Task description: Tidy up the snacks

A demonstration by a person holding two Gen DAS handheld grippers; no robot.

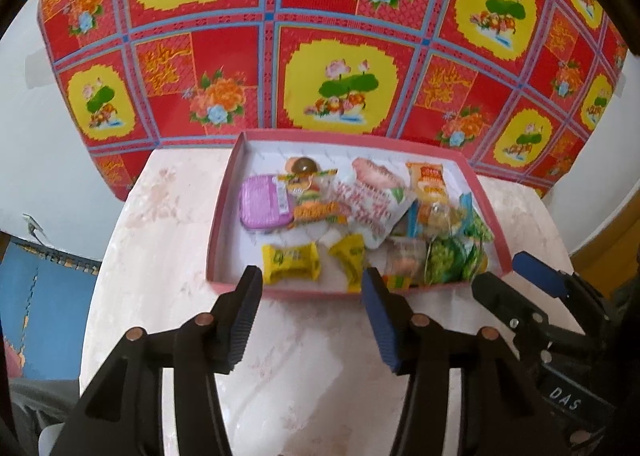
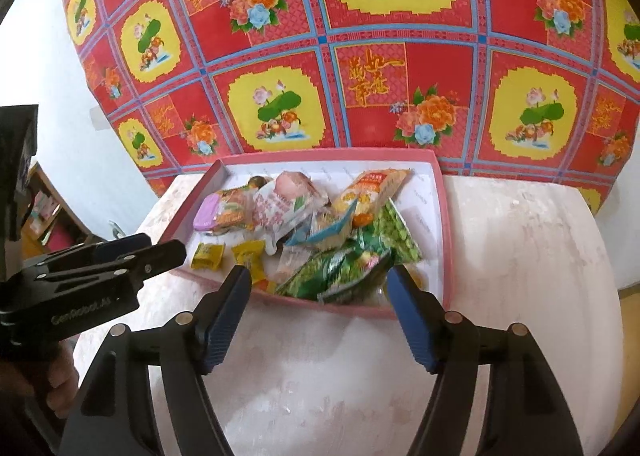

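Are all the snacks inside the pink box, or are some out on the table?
All inside: the shallow pink cardboard box holds every visible wrapper; the pale marbled tabletop around it shows none.

One pink tray [image 1: 218,215] — two yellow candies [image 1: 291,258], one purple pack [image 1: 262,209].

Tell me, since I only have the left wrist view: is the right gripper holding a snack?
Observer: No. In the right wrist view the right gripper is open, with nothing between its pads. Its tips are at the near wall of the pink box.
Operator: What lies straight ahead of it?
Observer: The green packets, heaped in the near part of the box between its two fingers.
Operator: Can you see who holds the left gripper?
Observer: Only part of a hand, at the lower left edge of that view, below the left gripper.
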